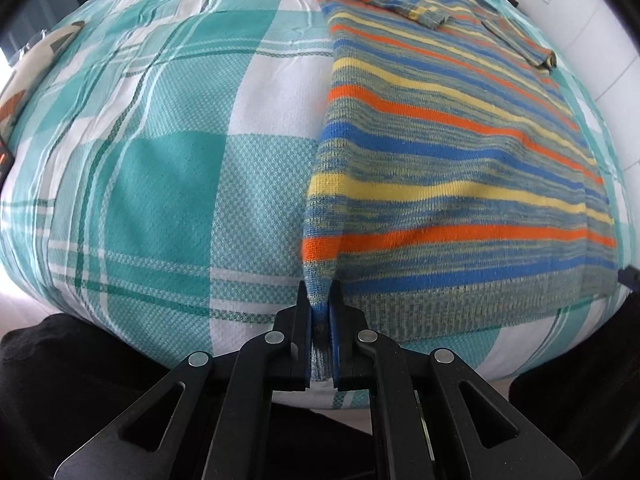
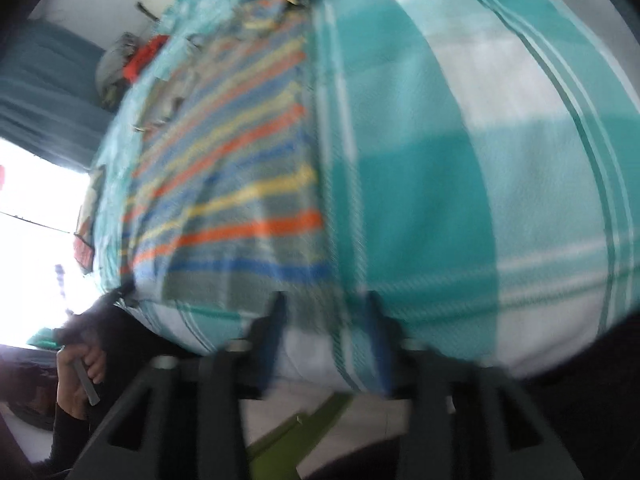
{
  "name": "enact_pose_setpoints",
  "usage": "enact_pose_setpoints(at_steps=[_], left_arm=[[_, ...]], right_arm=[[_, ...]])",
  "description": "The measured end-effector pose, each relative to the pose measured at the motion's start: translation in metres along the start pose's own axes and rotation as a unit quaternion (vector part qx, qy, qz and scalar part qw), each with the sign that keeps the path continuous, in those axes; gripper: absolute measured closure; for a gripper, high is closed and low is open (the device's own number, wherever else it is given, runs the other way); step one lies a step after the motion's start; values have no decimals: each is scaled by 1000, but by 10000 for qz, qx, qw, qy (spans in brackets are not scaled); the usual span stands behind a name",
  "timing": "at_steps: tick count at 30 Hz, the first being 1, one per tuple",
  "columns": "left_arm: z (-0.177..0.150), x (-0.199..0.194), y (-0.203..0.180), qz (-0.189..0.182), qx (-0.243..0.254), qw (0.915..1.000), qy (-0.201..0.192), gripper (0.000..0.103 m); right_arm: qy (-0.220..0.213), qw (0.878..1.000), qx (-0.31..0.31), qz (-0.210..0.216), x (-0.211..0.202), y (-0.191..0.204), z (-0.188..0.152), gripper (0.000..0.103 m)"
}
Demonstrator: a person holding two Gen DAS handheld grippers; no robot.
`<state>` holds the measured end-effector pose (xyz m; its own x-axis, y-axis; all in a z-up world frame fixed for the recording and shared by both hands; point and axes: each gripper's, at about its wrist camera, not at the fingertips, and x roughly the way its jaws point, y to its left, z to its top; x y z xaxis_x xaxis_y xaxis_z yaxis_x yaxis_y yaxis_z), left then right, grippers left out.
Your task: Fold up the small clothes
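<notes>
A small striped knit sweater (image 1: 452,148), blue, orange, yellow and grey, lies flat on a bed with both sleeves folded over its chest at the far end. My left gripper (image 1: 320,300) is shut on the sweater's near left hem corner, which stands pinched up between the jaws. In the blurred right wrist view the sweater (image 2: 232,196) lies left of centre. My right gripper (image 2: 326,304) is open and empty, its jaws wide apart at the sweater's near right hem corner by the bed's edge.
The bed is covered by a teal and white plaid sheet (image 1: 160,168). A pile of clothes (image 2: 128,64) sits at the far end. A white wall (image 1: 592,32) runs along the right side. The person's hand holding the left gripper's handle (image 2: 80,364) shows low left.
</notes>
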<state>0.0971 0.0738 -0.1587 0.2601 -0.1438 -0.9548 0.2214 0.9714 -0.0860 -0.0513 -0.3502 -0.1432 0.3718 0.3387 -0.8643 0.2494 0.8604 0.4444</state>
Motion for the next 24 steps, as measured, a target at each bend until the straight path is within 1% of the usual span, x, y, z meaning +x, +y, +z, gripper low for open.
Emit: enact_pose_setpoints(at_steps=[2,3,4,5,6,8,10,12,14,15,16,17,18,19,20,22,24], left_arm=[[-1,1,-2,4,0,10000,-8,97],[-1,0,-2,-2,1,10000,-12,97],[-2,2,-6,-4,4,10000,-17,97],[-2,3,-8,-2,-5,10000,-23,97],[-6,1,-6,1,-28,10000,-28,97],[-10,2,-5,48,-46,10000,-32,97],[-14,6,-5,188,73,9998,-30,97],[-14,9,-13,395,214,9990,-20,95],[-14,5,-16,515,237,9984,-27,91],[-15,1,-16,488,208,9986,-47,87],[-15,-9,-13,439,105,9989,-103,70],[-14,-21,-9,382,-47,9990,-218,48],[-13,-32,-2,316,-217,9985,-396,37],[-11,-46,9,265,-422,9965,-673,21],[-7,-57,20,257,-594,9935,-940,14],[13,-67,41,311,-863,9870,-1322,8],[44,-58,58,442,-1008,9824,-1509,8]], right_arm=[[-82,9999,16,90,7,5,7,53],[-55,9997,3,234,17,7,12,54],[-8,9997,-40,225,25,12,14,87],[71,9999,-132,-42,32,15,14,99],[53,9996,-161,-226,33,16,13,99],[-17,9992,14,-407,27,9,7,100],[-24,9990,222,-388,30,0,4,101],[-53,9988,332,-350,35,-4,6,101],[-74,9987,195,-465,34,1,8,98],[-81,9985,74,-530,31,6,7,96],[-88,9984,13,-551,29,7,6,87],[-95,9982,-8,-596,23,5,4,76],[-144,9972,-29,-728,18,7,1,69],[-276,9953,-75,-928,9,10,-2,52],[-463,9922,-138,-1145,1,14,-5,42],[-780,9866,-268,-1408,-16,19,-10,38],[-1000,9822,-314,-1556,-27,24,-11,38]])
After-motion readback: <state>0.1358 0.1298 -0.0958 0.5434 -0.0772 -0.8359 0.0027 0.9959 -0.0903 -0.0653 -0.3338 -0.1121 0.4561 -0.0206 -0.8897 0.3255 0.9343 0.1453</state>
